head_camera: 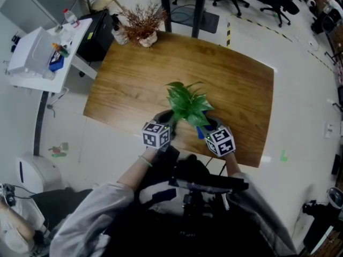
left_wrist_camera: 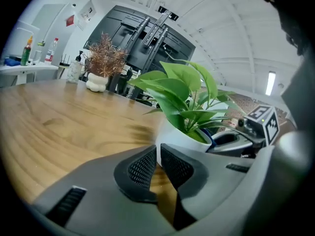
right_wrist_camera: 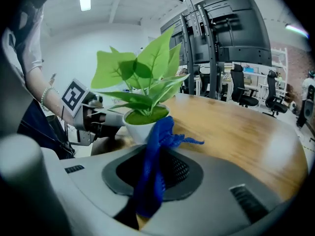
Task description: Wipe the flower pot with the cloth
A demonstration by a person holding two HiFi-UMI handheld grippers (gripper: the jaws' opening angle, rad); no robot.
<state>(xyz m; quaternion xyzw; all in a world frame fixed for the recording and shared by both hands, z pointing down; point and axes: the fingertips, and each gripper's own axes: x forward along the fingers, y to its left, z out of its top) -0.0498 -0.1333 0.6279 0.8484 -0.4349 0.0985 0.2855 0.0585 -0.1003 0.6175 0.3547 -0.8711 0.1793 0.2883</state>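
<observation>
A white flower pot [left_wrist_camera: 177,139] with a green leafy plant [head_camera: 187,103] stands near the front edge of the wooden table [head_camera: 230,84]. My left gripper [left_wrist_camera: 158,156] sits just left of the pot, jaws shut with only a thin slit and nothing between them. In the right gripper view the pot [right_wrist_camera: 140,127] stands just beyond the jaws. My right gripper [right_wrist_camera: 157,166] is shut on a blue cloth [right_wrist_camera: 157,151], whose bunched end sticks up against the pot's side. From the head view both grippers [head_camera: 171,121] [head_camera: 203,128] flank the pot, which the leaves mostly hide.
A dried brown plant in a white pot [head_camera: 143,28] and a bottle [head_camera: 119,33] stand at the table's far edge. A white side table [head_camera: 37,52] with small items is off to the left. Office chairs [head_camera: 278,1] stand beyond.
</observation>
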